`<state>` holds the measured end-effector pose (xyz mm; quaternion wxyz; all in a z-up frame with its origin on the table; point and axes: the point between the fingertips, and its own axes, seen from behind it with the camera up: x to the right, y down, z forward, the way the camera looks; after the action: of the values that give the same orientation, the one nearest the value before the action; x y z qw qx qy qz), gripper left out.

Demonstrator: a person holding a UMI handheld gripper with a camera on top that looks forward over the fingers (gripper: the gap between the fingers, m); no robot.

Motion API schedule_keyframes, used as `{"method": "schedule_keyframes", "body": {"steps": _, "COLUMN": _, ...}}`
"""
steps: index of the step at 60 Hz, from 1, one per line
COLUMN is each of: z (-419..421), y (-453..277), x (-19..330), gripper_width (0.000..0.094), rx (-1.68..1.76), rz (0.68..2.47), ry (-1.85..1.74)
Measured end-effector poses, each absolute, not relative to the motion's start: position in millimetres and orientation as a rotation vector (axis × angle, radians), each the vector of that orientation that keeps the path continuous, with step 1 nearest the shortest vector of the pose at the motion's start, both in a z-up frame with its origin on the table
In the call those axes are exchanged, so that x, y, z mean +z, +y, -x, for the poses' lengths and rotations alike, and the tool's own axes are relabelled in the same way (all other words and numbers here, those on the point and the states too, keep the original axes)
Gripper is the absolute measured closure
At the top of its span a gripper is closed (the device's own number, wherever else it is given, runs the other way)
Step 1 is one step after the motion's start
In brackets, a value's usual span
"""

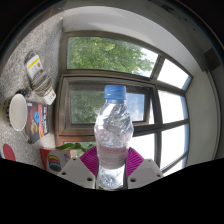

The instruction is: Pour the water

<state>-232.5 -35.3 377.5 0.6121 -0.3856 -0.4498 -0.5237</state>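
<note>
A clear plastic bottle (112, 138) with a blue cap (116, 92) stands upright between the jaws of the gripper (110, 172), its lower body flanked by the pink pads (90, 161); the grey fingers (75, 172) sit close at both sides, pressing on it. The bottle looks crinkled and holds some water. Behind it a large window (115, 75) with a grey frame shows green trees (105, 53) outside. Beside the window, a white round object (18, 110), a colourful box (38, 120) and other packages (38, 72) hang or stand against a speckled wall (30, 40). Green leaves (72, 148) show just beside the bottle's base.
</note>
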Motion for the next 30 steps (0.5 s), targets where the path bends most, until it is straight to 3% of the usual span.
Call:
{"method": "schedule_keyframes", "body": {"steps": 6, "z": 204, "y": -49, "x": 402, "gripper_width": 0.0623, "rx": -0.808, "rz": 1.13, "ry": -0.706}}
{"method": "schedule_keyframes", "body": {"steps": 13, "z": 183, "y": -59, "x": 381, "gripper_width": 0.0622, "rx": -0.393, "rz": 1.315, "ry": -0.435}}
{"method": "schedule_keyframes", "body": {"steps": 20, "z": 171, "y": -57, "x": 322, "gripper_width": 0.0622, "rx": -0.106, "rz": 1.46, "ry": -0.253}}
{"method": "schedule_keyframes", "body": {"steps": 30, "z": 172, "y": -40, "x": 204, "gripper_width": 0.0622, "rx": 0.046, "rz": 1.624, "ry": -0.192}}
